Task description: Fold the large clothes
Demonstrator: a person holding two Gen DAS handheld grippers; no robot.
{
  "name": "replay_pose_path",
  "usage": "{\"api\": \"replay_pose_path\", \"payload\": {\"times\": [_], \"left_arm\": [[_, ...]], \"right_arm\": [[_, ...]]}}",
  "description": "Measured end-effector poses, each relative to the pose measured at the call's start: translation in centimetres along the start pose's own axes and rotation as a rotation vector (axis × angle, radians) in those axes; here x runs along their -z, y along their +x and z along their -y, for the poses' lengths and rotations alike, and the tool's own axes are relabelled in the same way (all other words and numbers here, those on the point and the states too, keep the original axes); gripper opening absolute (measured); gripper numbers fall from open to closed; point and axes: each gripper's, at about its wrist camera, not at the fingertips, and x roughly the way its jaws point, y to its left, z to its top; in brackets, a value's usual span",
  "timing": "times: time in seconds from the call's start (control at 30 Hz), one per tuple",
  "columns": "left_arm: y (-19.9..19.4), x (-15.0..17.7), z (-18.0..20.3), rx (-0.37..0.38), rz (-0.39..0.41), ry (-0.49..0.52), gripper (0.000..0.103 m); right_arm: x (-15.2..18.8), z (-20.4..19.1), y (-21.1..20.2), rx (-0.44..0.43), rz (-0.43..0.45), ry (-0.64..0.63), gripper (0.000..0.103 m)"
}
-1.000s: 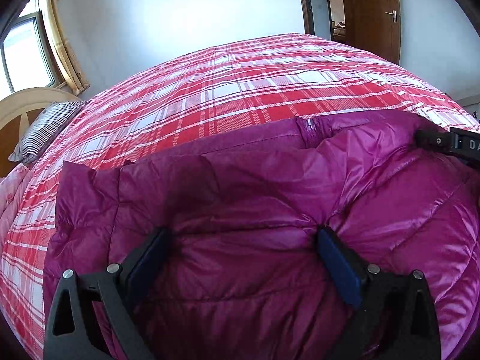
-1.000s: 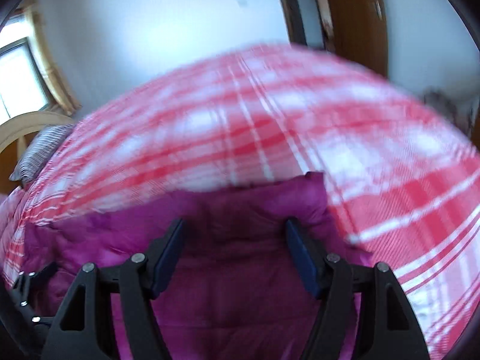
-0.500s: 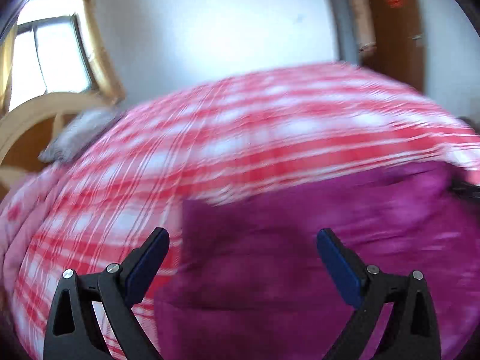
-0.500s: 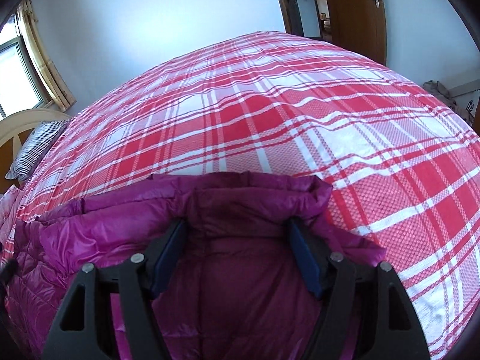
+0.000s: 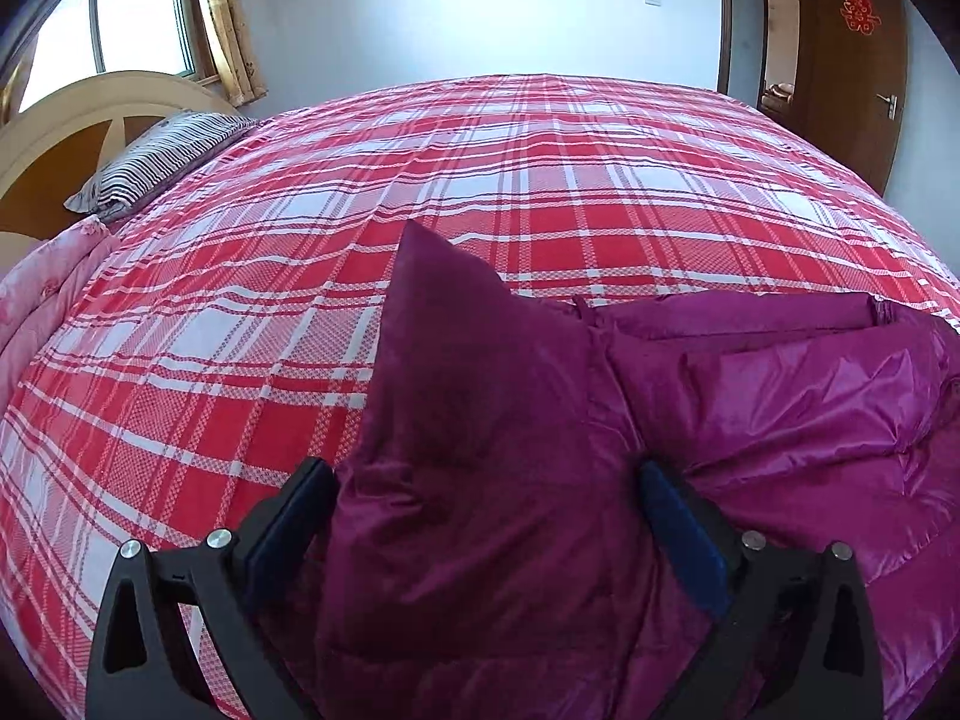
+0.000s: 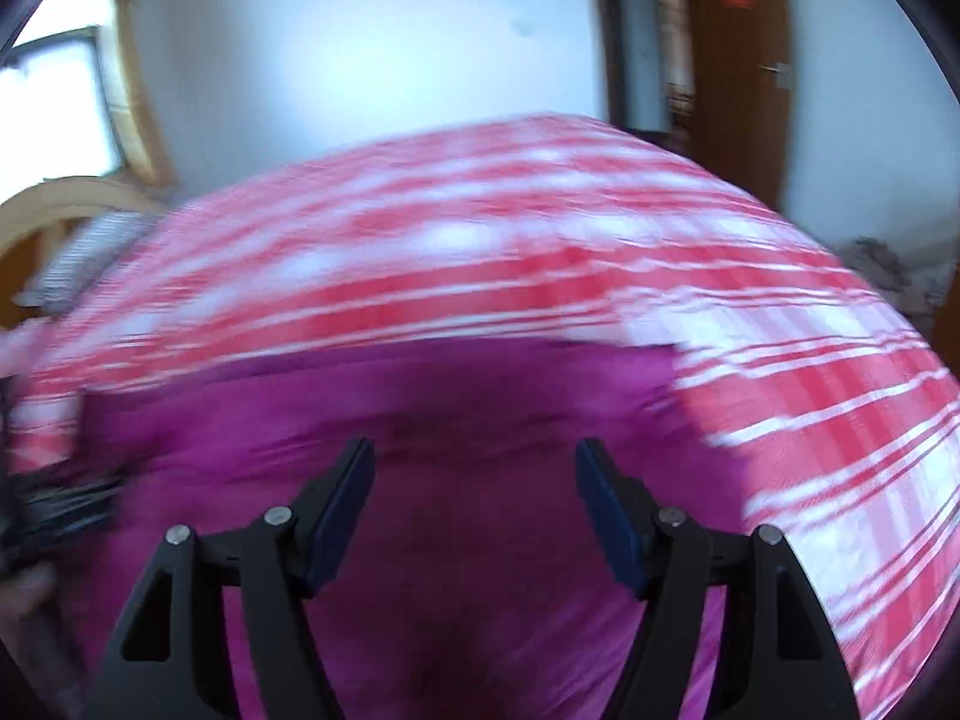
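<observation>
A magenta puffer jacket (image 5: pixel 750 408) lies on the red plaid bed (image 5: pixel 480 192). In the left wrist view a dark purple flap of it (image 5: pixel 468 408) rises to a point between the fingers of my left gripper (image 5: pixel 486 504), whose jaws stand wide apart around the fabric without pinching it. In the blurred right wrist view the jacket (image 6: pixel 420 420) fills the foreground. My right gripper (image 6: pixel 474 480) is open above it, near its right edge. The left gripper shows as a dark blur at the left edge of the right wrist view (image 6: pixel 54 504).
A striped pillow (image 5: pixel 156 156) and a wooden headboard (image 5: pixel 72 120) are at the far left. A pink quilt (image 5: pixel 42 288) lies along the bed's left edge. A brown door (image 5: pixel 852 48) stands at the back right. Plaid bedspread stretches beyond the jacket.
The left gripper has swung left toward the jacket's left edge, where a flap now stands up between its fingers. The right gripper is moving, its view blurred again. Both stay open.
</observation>
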Motion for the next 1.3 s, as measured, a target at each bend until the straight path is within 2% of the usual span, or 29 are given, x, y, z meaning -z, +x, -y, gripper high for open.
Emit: {"api": "replay_pose_path", "payload": {"times": [0.03,0.13,0.2,0.27,0.43,0.57,0.73,0.83,0.9,1.03,1.07,1.13,1.27,1.3], "left_arm": [[0.0,0.0,0.1,-0.003,0.002,0.002,0.102],[-0.1,0.1,0.1,-0.004,0.005,0.000,0.102],[-0.2,0.1,-0.1,0.009,-0.001,-0.012,0.102],[-0.3,0.1,-0.5,0.031,-0.006,-0.031,0.102],[-3.7,1.0,-2.7,0.144,0.021,-0.078,0.102],[-7.8,3.4,-5.6,0.169,0.072,-0.066,0.102],[-10.2,7.6,-10.2,0.211,0.060,-0.146,0.102],[-10.6,9.4,-10.5,0.286,0.044,-0.175,0.102],[-10.0,10.4,-10.2,0.365,0.010,-0.206,0.102],[-8.9,11.0,-9.4,0.414,0.002,-0.247,0.101],[-9.0,10.9,-9.0,0.420,0.009,-0.242,0.099],[-8.7,10.7,-8.5,0.483,0.003,-0.239,0.086],[-8.0,10.3,-7.6,0.546,-0.006,-0.236,0.048],[-8.1,10.3,-7.5,0.547,-0.004,-0.239,0.043]], "right_arm": [[1.0,-1.7,-1.3,-0.059,0.014,-0.023,0.074],[3.8,-5.5,-2.4,-0.157,0.035,-0.108,0.076],[5.4,-7.1,-1.1,-0.124,0.011,-0.171,0.076],[6.6,-7.2,0.1,-0.109,0.014,-0.179,0.076],[6.6,-6.5,1.5,-0.113,-0.037,-0.158,0.076],[6.7,-6.9,1.7,-0.093,-0.050,-0.175,0.076],[6.9,-7.2,1.9,-0.073,-0.054,-0.189,0.076],[7.0,-7.2,2.0,-0.074,-0.054,-0.189,0.077],[7.0,-7.5,2.1,-0.069,-0.054,-0.193,0.077],[7.1,-7.6,2.0,-0.067,-0.050,-0.194,0.077],[7.1,-7.6,2.0,-0.067,-0.048,-0.194,0.077],[7.1,-7.5,2.1,-0.073,-0.045,-0.189,0.077],[7.2,-7.4,2.0,-0.077,-0.040,-0.186,0.077],[7.2,-7.3,2.0,-0.078,-0.040,-0.185,0.077]]}}
